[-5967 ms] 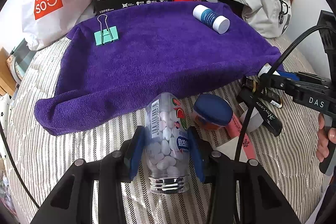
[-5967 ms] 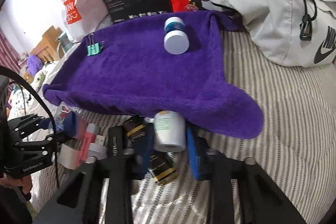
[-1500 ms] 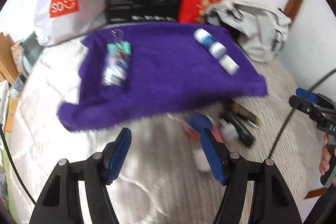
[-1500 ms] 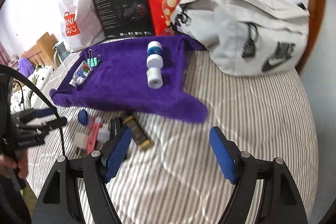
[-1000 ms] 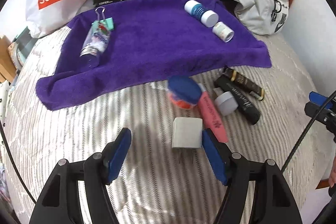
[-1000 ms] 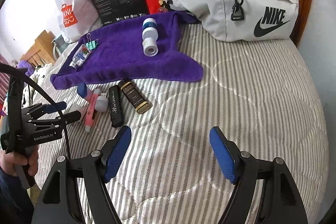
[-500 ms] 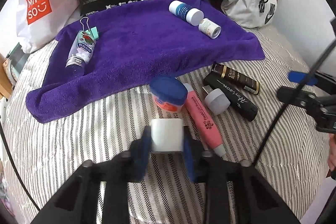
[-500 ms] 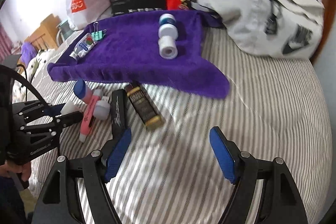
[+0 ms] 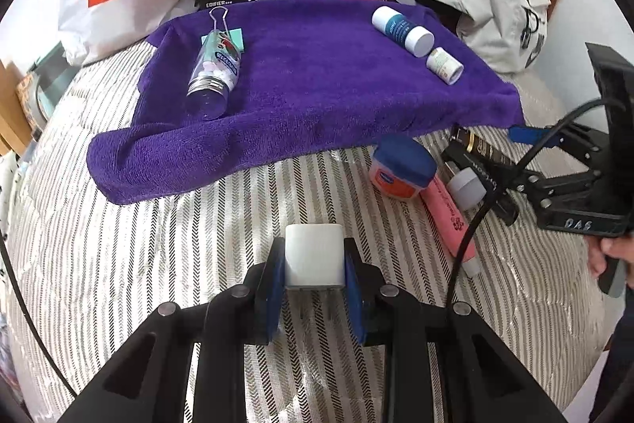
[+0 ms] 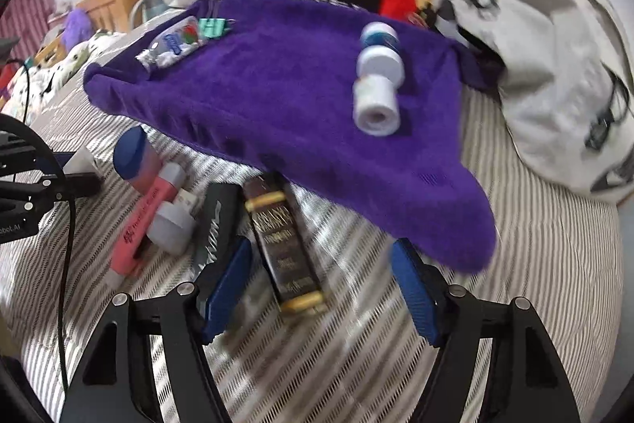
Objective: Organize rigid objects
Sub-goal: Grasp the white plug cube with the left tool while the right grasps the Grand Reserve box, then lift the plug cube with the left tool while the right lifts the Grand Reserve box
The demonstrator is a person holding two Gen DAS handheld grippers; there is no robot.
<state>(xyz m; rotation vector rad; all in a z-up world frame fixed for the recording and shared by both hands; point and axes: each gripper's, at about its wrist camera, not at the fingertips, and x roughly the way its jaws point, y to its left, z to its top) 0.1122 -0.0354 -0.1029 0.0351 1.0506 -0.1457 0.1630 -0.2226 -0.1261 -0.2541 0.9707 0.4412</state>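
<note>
A striped bed (image 9: 119, 244) carries a purple towel (image 9: 317, 78) spread across its far half. On the towel lie a mint bottle (image 9: 216, 70) resting against a teal binder clip (image 9: 222, 26), and, well apart to the right, a blue-labelled white bottle (image 9: 402, 28) just beside a small white jar (image 9: 445, 65).

Off the towel's near edge sits a cluster: a blue-lidded tub (image 9: 402, 165), a pink tube (image 9: 449, 221), a black tube (image 10: 218, 221) and a brown-and-gold tube (image 10: 283, 240).

The left gripper (image 9: 315, 264) is clamped on a white charger cube (image 9: 314, 254), its pads pressing both side faces, low over the bedding. To place it well, lift it clear and set it on open towel, away from the bottles. Its prongs are mostly hidden beneath it.

The right gripper (image 10: 321, 284) is spread wide and empty, straddling the brown-and-gold tube's near end; that view is blurred, so contact is unclear.
</note>
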